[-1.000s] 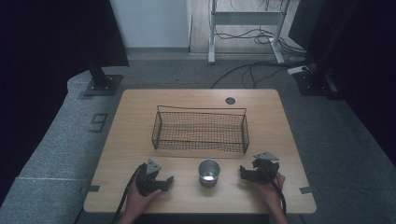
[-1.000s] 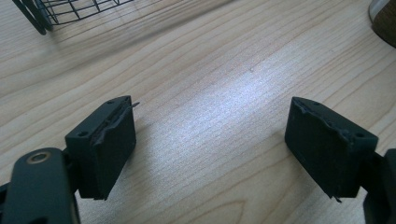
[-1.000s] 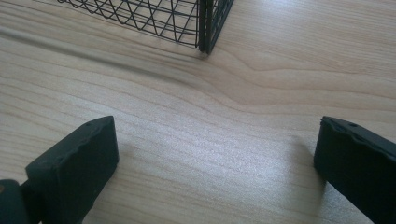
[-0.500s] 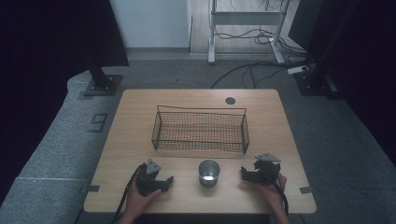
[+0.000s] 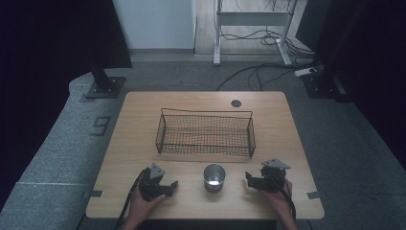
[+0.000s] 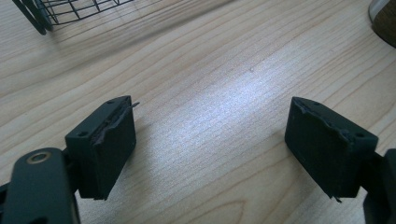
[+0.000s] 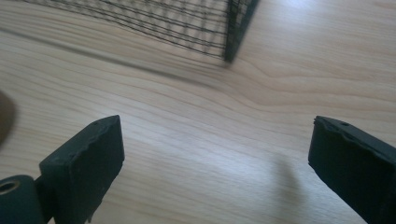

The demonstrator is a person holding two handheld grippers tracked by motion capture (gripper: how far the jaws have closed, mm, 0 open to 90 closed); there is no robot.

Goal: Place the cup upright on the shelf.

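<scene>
A shiny metal cup (image 5: 214, 177) stands upright near the table's front edge, between my two grippers. Behind it a black wire basket (image 5: 205, 134) sits at the table's middle, with nothing seen inside. My left gripper (image 5: 168, 187) rests low at the front left, open, pointing right toward the cup. My right gripper (image 5: 250, 180) rests at the front right, open, pointing left toward the cup. In the left gripper view the jaws stand wide apart over bare wood, with the cup's edge (image 6: 384, 18) at the top right. In the right gripper view the basket's corner (image 7: 233, 32) lies ahead of the wide jaws.
The wooden table (image 5: 143, 120) has a small dark round hole cover (image 5: 235, 103) near its far edge. Grey carpet surrounds the table. Stand bases (image 5: 103, 86) and cables (image 5: 258, 72) lie on the floor beyond it.
</scene>
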